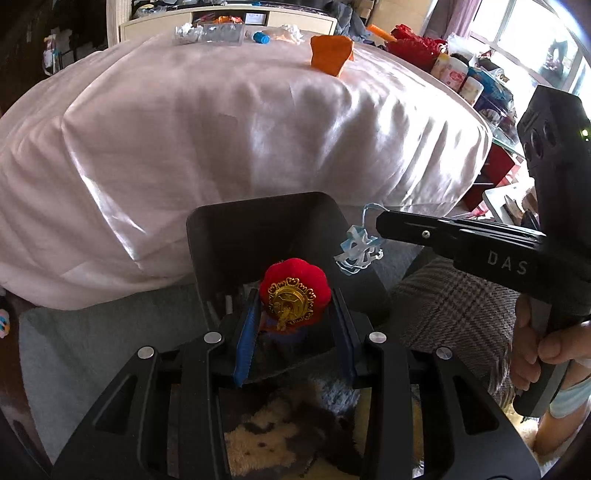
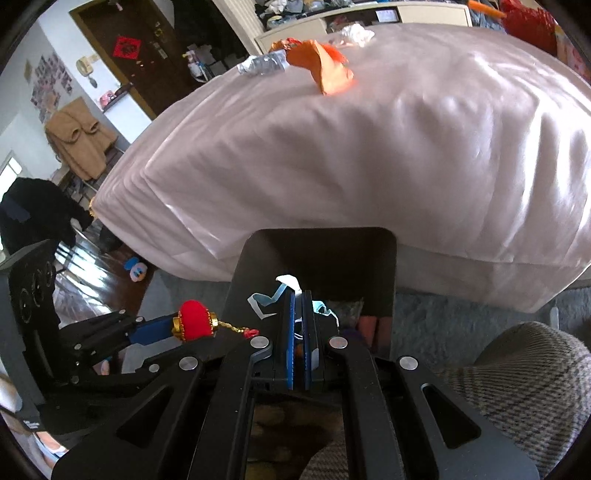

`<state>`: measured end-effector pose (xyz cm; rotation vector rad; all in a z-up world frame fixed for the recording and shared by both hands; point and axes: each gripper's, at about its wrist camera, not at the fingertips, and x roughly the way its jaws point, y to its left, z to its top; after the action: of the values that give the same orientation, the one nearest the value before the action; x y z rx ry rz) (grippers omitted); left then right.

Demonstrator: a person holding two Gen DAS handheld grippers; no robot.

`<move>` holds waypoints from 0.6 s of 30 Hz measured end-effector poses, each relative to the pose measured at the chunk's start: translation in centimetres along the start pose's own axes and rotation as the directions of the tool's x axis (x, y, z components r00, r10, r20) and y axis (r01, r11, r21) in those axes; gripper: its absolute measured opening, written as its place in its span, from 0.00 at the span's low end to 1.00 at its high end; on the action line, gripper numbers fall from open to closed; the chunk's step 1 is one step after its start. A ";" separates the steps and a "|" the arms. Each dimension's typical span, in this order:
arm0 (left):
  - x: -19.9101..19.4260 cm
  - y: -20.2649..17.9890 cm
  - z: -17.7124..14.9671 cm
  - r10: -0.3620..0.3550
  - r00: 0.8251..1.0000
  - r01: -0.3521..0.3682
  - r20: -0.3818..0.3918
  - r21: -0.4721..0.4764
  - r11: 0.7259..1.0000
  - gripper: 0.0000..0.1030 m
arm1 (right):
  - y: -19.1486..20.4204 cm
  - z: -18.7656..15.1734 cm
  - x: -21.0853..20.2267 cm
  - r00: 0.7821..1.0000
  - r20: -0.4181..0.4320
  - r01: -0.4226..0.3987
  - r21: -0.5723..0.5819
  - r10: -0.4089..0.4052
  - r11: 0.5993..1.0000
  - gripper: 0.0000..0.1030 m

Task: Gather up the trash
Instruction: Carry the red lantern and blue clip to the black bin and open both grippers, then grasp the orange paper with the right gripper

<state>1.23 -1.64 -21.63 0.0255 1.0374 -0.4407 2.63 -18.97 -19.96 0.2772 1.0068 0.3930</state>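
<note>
Your left gripper (image 1: 293, 314) has its blue-padded fingers (image 1: 244, 341) set apart with a red plush ornament (image 1: 291, 291) between them; its gold medallion faces the camera. From the right wrist view the same ornament (image 2: 194, 320) sits at the tip of the left gripper (image 2: 162, 328), with a gold tassel trailing off toward the bin, and the pads look pressed against its sides. Your right gripper (image 2: 298, 299) has its fingers (image 2: 290, 332) squeezed nearly together on a crumpled blue-and-white face mask (image 2: 271, 299), whose straps curl out on both sides of the pads. In the left wrist view that mask (image 1: 356, 249) dangles from the right gripper's tip (image 1: 380, 223), just over the right edge of the dark bin.

Both grippers hover over the dark grey trash bin (image 1: 207, 236), which stands on the grey carpet (image 1: 74, 339) at the foot of the bed. Inside the bin you can make out some items, though they are too dim to name.

More trash waits on the pale pink duvet (image 1: 221, 140): an orange paper bag (image 1: 330, 53) standing near the far edge, a crushed clear plastic bottle (image 1: 210, 35) with a blue cap (image 1: 262, 38), and crumpled white tissue (image 1: 291, 33). Your right hand (image 1: 543, 350) grips the handle at the frame's right edge, beside your plaid trouser leg (image 1: 454, 306).
</note>
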 end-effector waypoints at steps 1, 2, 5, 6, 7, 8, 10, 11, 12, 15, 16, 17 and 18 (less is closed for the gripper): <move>0.2 0.1 0.1 0.001 1.000 -0.001 -0.004 -0.004 1.000 0.35 | -0.1 0.0 0.2 1.000 -0.003 -0.002 0.006 0.002 1.000 0.08; 0.3 0.3 0.1 0.000 1.000 0.000 -0.008 -0.013 1.000 0.36 | -0.2 0.1 0.3 1.000 -0.008 -0.001 0.009 0.002 1.000 0.08; 0.4 0.8 0.0 -0.004 1.000 0.004 -0.014 -0.028 1.000 0.54 | -0.5 0.3 0.6 1.000 -0.015 0.006 0.028 -0.005 1.000 0.08; 0.4 0.9 0.0 0.001 1.000 -0.001 -0.014 -0.028 1.000 0.58 | -0.7 0.3 0.6 1.000 -0.016 0.009 0.038 -0.008 0.999 0.10; 0.4 0.8 0.0 0.003 1.000 -0.004 -0.014 -0.028 1.000 0.60 | -0.8 0.4 0.7 1.000 -0.016 0.011 0.047 -0.010 0.999 0.12; 0.4 1.0 0.1 0.008 1.000 -0.008 -0.014 -0.028 1.000 0.61 | -1.1 0.5 0.6 1.000 -0.015 0.011 0.056 -0.011 0.998 0.25; 0.3 1.2 0.1 0.017 1.000 -0.018 -0.012 -0.029 0.999 0.65 | -1.5 0.5 0.3 1.000 -0.002 0.023 0.070 -0.023 0.997 0.53; 0.2 1.4 0.1 0.028 1.000 -0.028 -0.011 -0.030 0.999 0.66 | -1.6 0.5 0.1 0.999 0.006 0.032 0.074 -0.033 0.997 0.59; 0.1 1.6 0.1 0.037 0.999 -0.037 -0.010 -0.032 0.999 0.69 | -1.9 0.6 -0.1 0.999 0.013 0.044 0.080 -0.045 0.996 0.64; -0.4 2.1 0.4 0.073 0.997 -0.073 0.002 -0.043 0.996 0.85 | -2.6 0.8 -0.6 0.997 0.023 0.077 0.096 -0.080 0.992 0.84; -0.6 2.3 0.5 0.081 0.997 -0.081 0.006 -0.045 0.996 0.91 | -2.7 0.9 -0.7 0.996 0.028 0.086 0.096 -0.089 0.992 0.86; -0.9 2.5 0.6 0.091 0.996 -0.091 0.012 -0.048 0.995 0.92 | -2.9 0.9 -0.8 0.995 0.029 0.095 0.091 -0.098 0.991 0.88; -1.2 2.7 0.7 0.098 0.995 -0.097 0.016 -0.050 0.994 0.92 | -3.0 1.0 -1.0 0.995 0.030 0.094 0.087 -0.097 0.992 0.88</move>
<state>2.27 1.07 -20.82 0.0283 1.0235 -0.3257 3.61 -22.11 -19.93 0.3104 1.0005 0.2575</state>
